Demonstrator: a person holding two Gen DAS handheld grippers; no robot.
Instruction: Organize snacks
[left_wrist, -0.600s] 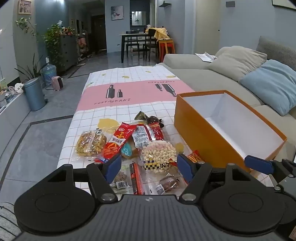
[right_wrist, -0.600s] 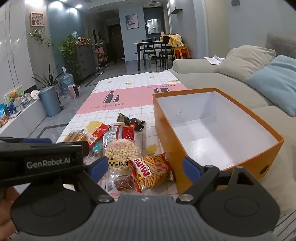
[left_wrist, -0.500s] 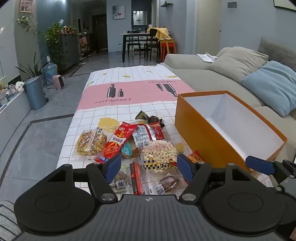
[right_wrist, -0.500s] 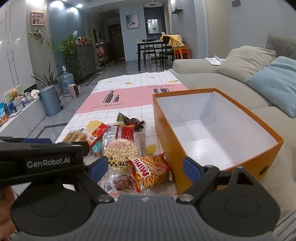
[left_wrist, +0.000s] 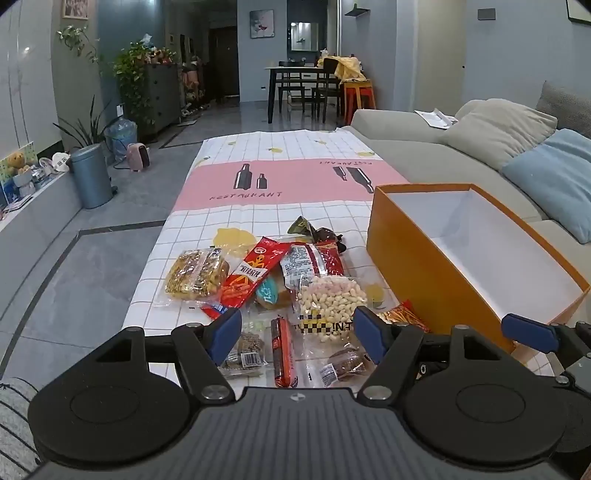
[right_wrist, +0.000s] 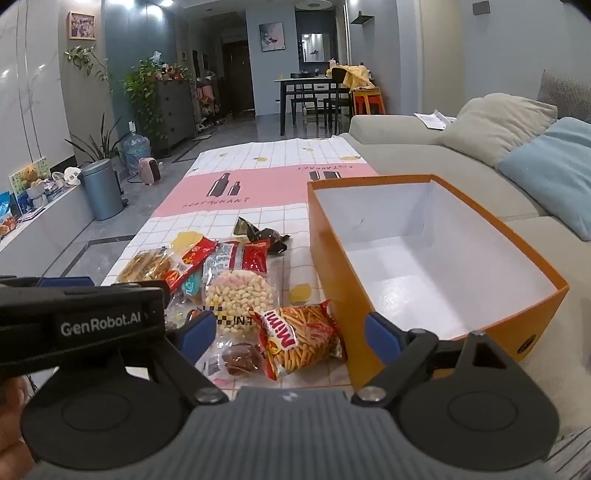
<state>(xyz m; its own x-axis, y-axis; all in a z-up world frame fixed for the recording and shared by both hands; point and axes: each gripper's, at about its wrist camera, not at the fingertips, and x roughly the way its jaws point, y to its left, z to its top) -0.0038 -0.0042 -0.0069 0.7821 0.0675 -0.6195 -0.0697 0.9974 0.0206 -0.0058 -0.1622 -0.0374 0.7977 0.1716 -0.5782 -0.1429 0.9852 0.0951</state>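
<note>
Orange card forms the open box (right_wrist: 424, 266), which stands empty on the right side of the worktop (left_wrist: 295, 177), its white inside bare. The snacks (left_wrist: 280, 288) lie in a loose heap on the checked cloth just to the left of the box, none of them in it.

Both tools are tipped forward and downward over the near end of the heap. The left hand-held gripper (left_wrist: 297, 334) hangs with its blue fingers (left_wrist: 225, 334) spread wide and nothing between them; under the gap lie a red sausage stick (left_wrist: 282, 350) and a clear bag of pale puffed pieces (left_wrist: 330, 299). Beyond these are a long red packet (left_wrist: 251, 277) and a bag of yellow biscuits (left_wrist: 194, 275).

The right hand-held gripper (right_wrist: 291, 334) is also spread wide and holds nothing. It hovers above a packet of potato sticks (right_wrist: 303, 336), which lies against the near corner of the box, with a small brown sweet in a clear wrapper (right_wrist: 240, 360) just beside it. The left tool's black body crosses the left edge of the right wrist view, and part of a hand (right_wrist: 11, 413) shows beneath it.

A grey sofa (left_wrist: 461, 147) with cushions runs along the right.
</note>
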